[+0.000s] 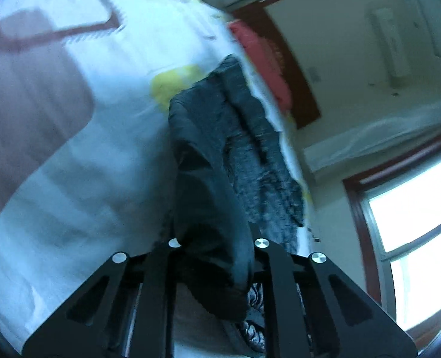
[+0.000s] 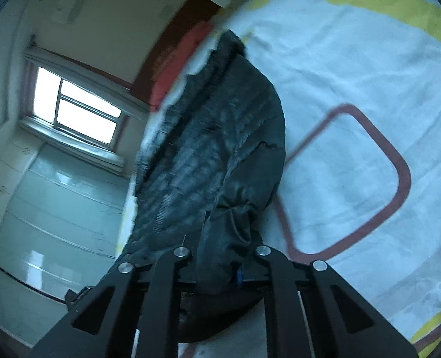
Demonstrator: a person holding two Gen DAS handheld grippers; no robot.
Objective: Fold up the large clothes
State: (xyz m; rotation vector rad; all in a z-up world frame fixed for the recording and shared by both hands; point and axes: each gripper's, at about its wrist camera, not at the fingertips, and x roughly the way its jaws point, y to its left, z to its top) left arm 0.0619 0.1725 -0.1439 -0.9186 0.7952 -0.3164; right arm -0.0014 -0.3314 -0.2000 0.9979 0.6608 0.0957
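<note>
A dark quilted jacket (image 1: 220, 149) lies along the edge of a bed covered by a white sheet (image 1: 86, 149) with yellow and reddish-brown shapes. In the left wrist view one end of the jacket bunches up between the black arms of my left gripper (image 1: 217, 256), which is shut on the cloth; its fingertips are buried in the fabric. In the right wrist view the same jacket (image 2: 220, 149) runs from the sheet (image 2: 354, 74) down into my right gripper (image 2: 220, 262). That gripper is also shut on a fold of it, with its tips hidden.
A red cushion or blanket (image 1: 259, 56) (image 2: 178, 68) lies at the bed's far end beside a dark wooden headboard. Past the bed edge are a pale tiled floor (image 2: 56, 208), a bright window (image 2: 80, 110) (image 1: 414, 214) and a wall air conditioner (image 1: 390, 44).
</note>
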